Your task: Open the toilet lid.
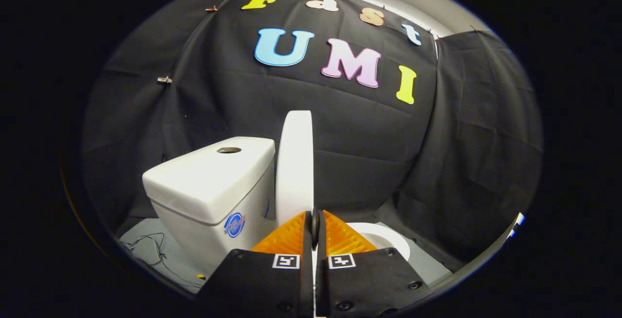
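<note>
Black cloth walls close the booth on all sides; grey floor (146, 240) below, thin wires (155, 250) trailing over it at left. Toilet tank (214, 182) stands left of the fingers, flush button (229, 150) on top. Toilet lid (295, 167) is raised, seen edge-on, upright just beside the tank. Gripper (315, 223): fingers nearly together, apparently pinching the lid's lower edge; contact not clearly resolved. Right of the fingers, part of the seat rim (384, 238) shows. Judgement: lid essentially open; what remains is release and withdrawal. Bowl and hinge hidden behind the fingers.
</note>
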`<state>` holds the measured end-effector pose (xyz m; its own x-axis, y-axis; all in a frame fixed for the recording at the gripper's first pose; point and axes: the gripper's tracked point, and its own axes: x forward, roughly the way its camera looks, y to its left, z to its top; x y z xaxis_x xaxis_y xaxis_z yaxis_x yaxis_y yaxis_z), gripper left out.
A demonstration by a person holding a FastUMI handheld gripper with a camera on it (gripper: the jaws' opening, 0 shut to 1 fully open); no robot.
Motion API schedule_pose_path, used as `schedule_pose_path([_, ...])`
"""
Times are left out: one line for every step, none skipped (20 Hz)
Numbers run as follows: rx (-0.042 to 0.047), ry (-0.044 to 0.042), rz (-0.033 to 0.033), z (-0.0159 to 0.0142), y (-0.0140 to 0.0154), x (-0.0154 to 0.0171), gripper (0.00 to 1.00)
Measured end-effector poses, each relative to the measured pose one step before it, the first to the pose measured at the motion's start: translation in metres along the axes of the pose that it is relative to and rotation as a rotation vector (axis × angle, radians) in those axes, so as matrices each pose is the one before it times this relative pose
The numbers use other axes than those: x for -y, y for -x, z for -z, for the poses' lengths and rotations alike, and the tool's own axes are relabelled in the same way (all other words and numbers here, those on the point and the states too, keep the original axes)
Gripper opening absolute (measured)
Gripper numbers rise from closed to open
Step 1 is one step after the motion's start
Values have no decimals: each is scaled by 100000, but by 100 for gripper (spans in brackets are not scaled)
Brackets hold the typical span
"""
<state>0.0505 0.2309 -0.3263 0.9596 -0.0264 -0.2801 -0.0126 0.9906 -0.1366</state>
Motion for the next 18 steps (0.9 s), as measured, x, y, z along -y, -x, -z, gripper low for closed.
schedule_pose_path([486, 5, -158, 128, -140, -487, 7])
schedule_pose_path([183, 36, -402, -42, 164, -499, 7])
schedule_pose_path([288, 477, -424, 67, 99, -607, 7])
schedule_pose_path([223, 871, -529, -63, 81, -537, 7])
schedule_pose_path([360, 699, -439, -47, 96, -424, 7])
schedule_pose_path([187, 617, -286, 20, 19, -366, 7])
schedule_pose_path([356, 565, -331, 60, -5, -193, 7])
schedule_pose_path([265, 680, -430, -36, 12, -212, 7])
schedule_pose_path([98, 165, -274, -10, 27, -80, 7])
schedule_pose_path([140, -84, -359, 5, -23, -158, 7])
schedule_pose_path([6, -425, -479, -20, -54, -113, 7])
schedule_pose_path([15, -381, -337, -33, 22, -152, 7])
schedule_pose_path([168, 372, 153, -16, 68, 2, 7])
schedule_pose_path([161, 577, 105, 4, 0, -46, 7])
schedule_pose_path([173, 603, -38, -60, 29, 21, 7])
schedule_pose_path([115, 212, -239, -1, -19, -16, 7])
schedule_pose_path([265, -231, -1251, 25, -29, -244, 7])
schedule_pose_path([834, 122, -986, -125, -96, -162, 10])
